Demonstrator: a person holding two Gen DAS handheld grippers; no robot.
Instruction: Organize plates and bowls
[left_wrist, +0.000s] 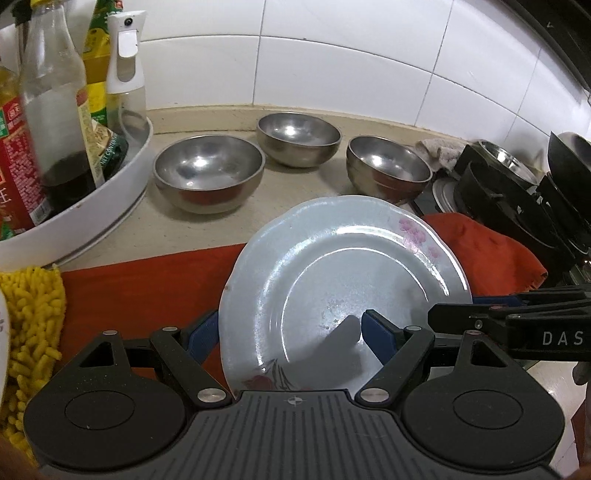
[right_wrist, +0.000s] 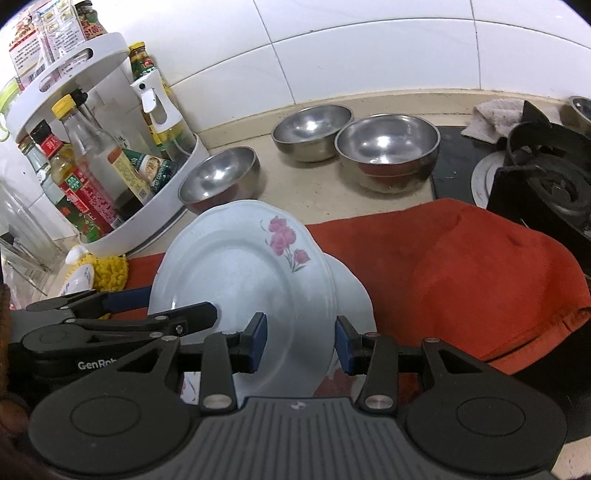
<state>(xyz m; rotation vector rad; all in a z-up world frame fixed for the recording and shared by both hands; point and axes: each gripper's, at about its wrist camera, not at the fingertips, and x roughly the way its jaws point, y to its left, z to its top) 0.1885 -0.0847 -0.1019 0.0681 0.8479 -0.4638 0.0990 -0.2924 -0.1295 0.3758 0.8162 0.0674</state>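
Kitchen desk seen from two wrist cameras. At far left a white round caddy (left_wrist: 122, 173) holds upright bottles: a clear glass bottle (left_wrist: 51, 110) with a little dark liquid at the bottom, a white-topped spray bottle (left_wrist: 123, 55) and red- and green-labelled sauce bottles. To its right three empty steel bowls stand apart near the wall: a left bowl (left_wrist: 208, 166), a middle bowl (left_wrist: 298, 129) furthest back and a right bowl (left_wrist: 388, 162).

In front, a pale plate (left_wrist: 332, 266) with pink flowers is held tilted above a red cloth (left_wrist: 140, 291). The left tongs (left_wrist: 288, 328) stand wide astride its left rim, one pad behind it and one on its face; whether they press cannot be told. The right tongs (right_wrist: 301, 338) are clamped on its lower rim.

The beige desk (left_wrist: 207, 229) meets a white tiled wall (left_wrist: 332, 55). A yellow shaggy cloth (left_wrist: 33, 314) lies far left; a grey rag (left_wrist: 439, 149) and a black stove burner (left_wrist: 517, 192) sit far right.

The left tongs' body reads "GenRob", cut off; the right tongs' reads "DAS", cut off
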